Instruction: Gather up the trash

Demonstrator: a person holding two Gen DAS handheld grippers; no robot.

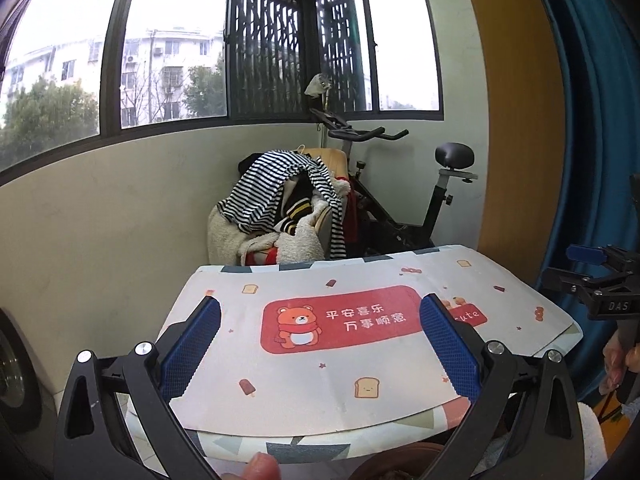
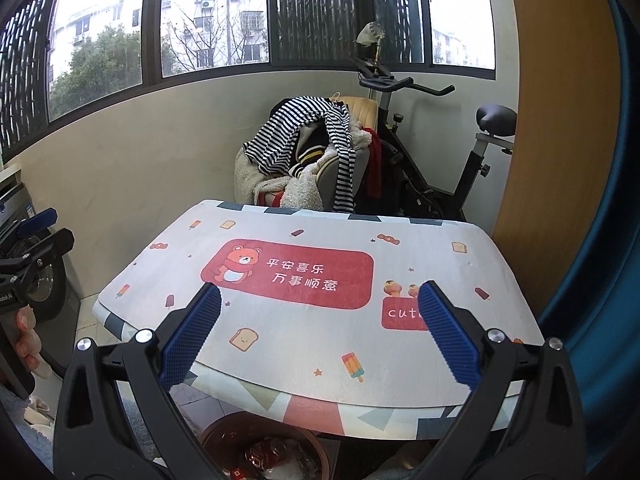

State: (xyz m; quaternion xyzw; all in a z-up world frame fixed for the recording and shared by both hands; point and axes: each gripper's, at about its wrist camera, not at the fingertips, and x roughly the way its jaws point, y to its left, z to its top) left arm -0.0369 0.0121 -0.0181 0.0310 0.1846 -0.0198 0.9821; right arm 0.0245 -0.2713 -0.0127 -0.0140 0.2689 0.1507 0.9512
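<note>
Left wrist: your left tool (image 1: 320,344) gapes wide and empty over the bare bench (image 1: 360,408); right wrist: your right tool (image 2: 320,334) likewise, trash bin (image 2: 264,452) below the near edge, nearer it.

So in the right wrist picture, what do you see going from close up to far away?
Brown round bin holding a red can → white table mat with a red bear panel → chair piled with striped and fluffy clothes → dark-framed window showing pale buildings.
</note>
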